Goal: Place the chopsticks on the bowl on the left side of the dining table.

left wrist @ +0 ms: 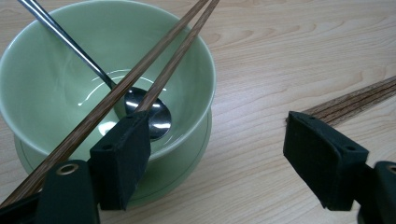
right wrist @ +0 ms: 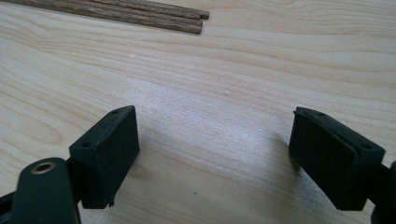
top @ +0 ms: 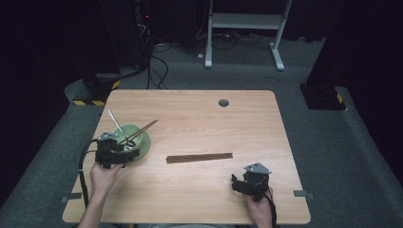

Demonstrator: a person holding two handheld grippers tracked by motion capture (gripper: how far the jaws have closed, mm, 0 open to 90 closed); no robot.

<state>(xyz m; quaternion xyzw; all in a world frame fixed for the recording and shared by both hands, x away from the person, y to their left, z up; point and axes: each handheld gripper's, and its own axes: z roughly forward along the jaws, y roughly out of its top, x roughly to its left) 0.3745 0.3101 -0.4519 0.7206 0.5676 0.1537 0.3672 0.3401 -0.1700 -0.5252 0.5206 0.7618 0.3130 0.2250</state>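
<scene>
Left gripper at the pale green ceramic bowl, right gripper idle on the table.

The left gripper (left wrist: 219,154) hovered with jaws spread wide, grasping nothing, beside the green bowl (left wrist: 42,84), which stood near the wooden table's (top: 199,118) left edge and held a metal spoon (left wrist: 140,105) and two brown wooden chopsticks (left wrist: 168,60). More chopsticks (top: 199,157) lay mid-table. The right gripper (right wrist: 212,163) rested released, jaws apart over bare wood.

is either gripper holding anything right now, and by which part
Nothing is held. The left gripper has open jaws beside the green bowl, where two chopsticks and a spoon rest. The right gripper is open over bare table.
</scene>
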